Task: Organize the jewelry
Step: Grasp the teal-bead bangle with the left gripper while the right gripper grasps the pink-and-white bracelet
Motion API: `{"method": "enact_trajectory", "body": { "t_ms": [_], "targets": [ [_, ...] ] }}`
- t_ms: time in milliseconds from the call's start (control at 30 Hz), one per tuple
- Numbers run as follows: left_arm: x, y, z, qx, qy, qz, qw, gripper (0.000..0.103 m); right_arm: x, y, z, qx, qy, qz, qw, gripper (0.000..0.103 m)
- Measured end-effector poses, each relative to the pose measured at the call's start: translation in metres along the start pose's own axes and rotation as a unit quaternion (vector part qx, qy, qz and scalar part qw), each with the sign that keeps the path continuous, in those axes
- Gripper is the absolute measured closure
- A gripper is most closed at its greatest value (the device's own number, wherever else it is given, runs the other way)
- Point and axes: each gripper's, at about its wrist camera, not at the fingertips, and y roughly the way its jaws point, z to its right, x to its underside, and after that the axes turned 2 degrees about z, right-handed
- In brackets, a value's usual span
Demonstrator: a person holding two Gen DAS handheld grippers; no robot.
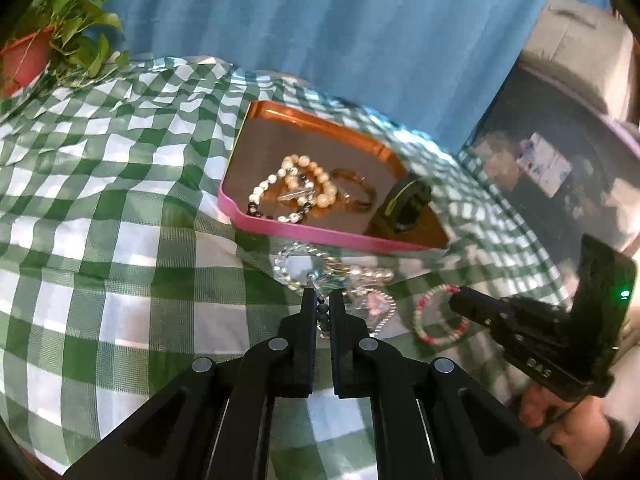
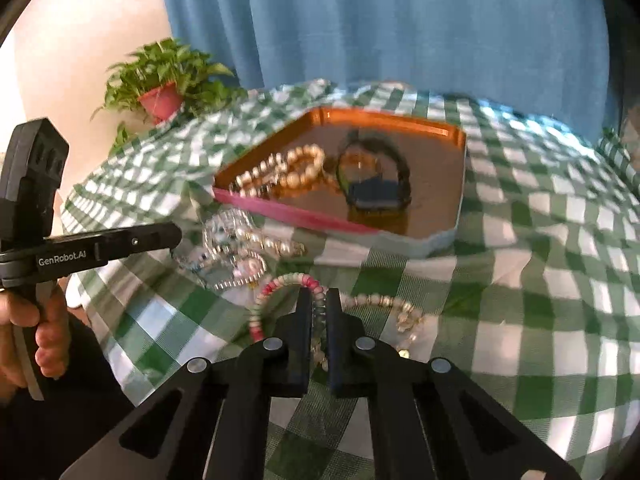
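Observation:
A pink-rimmed tray point(image 1: 280, 227) with a shiny brown floor sits on the checked cloth; it also shows in the right wrist view point(image 2: 296, 213). It holds pearl bracelets point(image 1: 304, 184), a brown bangle point(image 1: 356, 190) and a black watch point(image 2: 376, 176). Loose jewelry lies in front of it: a clear crystal bracelet point(image 1: 296, 266), a pearl strand point(image 2: 276, 245) and a pink-and-white bead bracelet point(image 2: 288, 282). My left gripper point(image 1: 322, 300) is shut on a dark bead string by the crystal bracelet. My right gripper point(image 2: 319, 300) is shut on the pink-and-white bead bracelet.
A potted plant point(image 2: 160, 80) in a red pot stands at the table's far left corner. A blue curtain point(image 2: 400, 20) hangs behind. A cream bead chain point(image 2: 384, 302) lies right of my right gripper. The green checked cloth point(image 1: 100, 200) is wrinkled.

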Motion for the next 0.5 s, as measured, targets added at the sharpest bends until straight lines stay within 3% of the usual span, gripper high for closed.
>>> {"method": "enact_trajectory", "body": {
  "t_ms": [67,233,333,500],
  "targets": [
    [0.0,-0.011,-0.006,0.037,-0.035,0.006,0.9987,0.097,-0.002,-0.005,0.003,-0.004,0.008,0.005,1.0,0.098],
    [0.007,-0.04,-0.014,0.06,-0.065,0.024,0.9958,0.097,-0.004,-0.031,0.002,-0.03,0.025,0.035,0.999,0.098],
    [0.017,-0.033,-0.013,0.039,-0.056,-0.004,0.9977,0.097,0.001,-0.041,-0.01,-0.034,0.015,0.033,0.999,0.098],
    [0.032,-0.021,-0.012,-0.03,-0.02,-0.04,0.9985,0.097,0.022,-0.023,-0.017,-0.04,0.021,-0.023,0.999,0.098]
  ]
}}
